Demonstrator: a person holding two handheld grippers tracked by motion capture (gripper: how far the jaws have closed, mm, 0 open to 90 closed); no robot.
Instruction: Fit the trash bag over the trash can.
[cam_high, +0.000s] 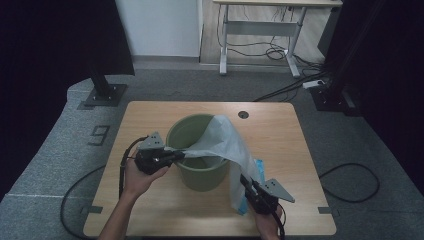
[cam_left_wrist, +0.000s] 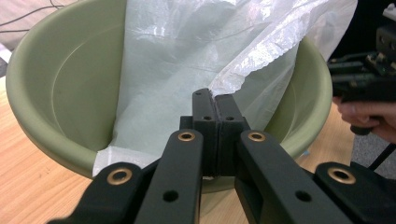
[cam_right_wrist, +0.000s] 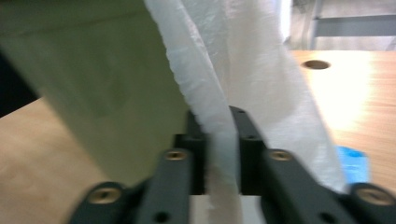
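Observation:
A pale green bucket (cam_high: 200, 172) stands upright in the middle of the wooden table (cam_high: 150, 210). A thin white plastic bag (cam_high: 225, 142) lies partly inside it, crosses its rim and hangs down the right side. My left gripper (cam_high: 176, 156) is at the bucket's left rim, shut on the bag's edge. In the left gripper view the jaws (cam_left_wrist: 215, 100) are pressed together on that edge, with the bucket (cam_left_wrist: 56, 93) and bag (cam_left_wrist: 187, 56) behind them. My right gripper (cam_high: 246, 180) is low at the bucket's right front. Its jaws (cam_right_wrist: 218, 123) pinch a bunched strip of the bag (cam_right_wrist: 261, 70).
A blue item (cam_high: 259, 165) lies on the table under the hanging bag, also seen in the right gripper view (cam_right_wrist: 353, 161). A round cable hole (cam_high: 243, 114) sits at the table's far edge. Cables and stand bases lie on the floor around the table.

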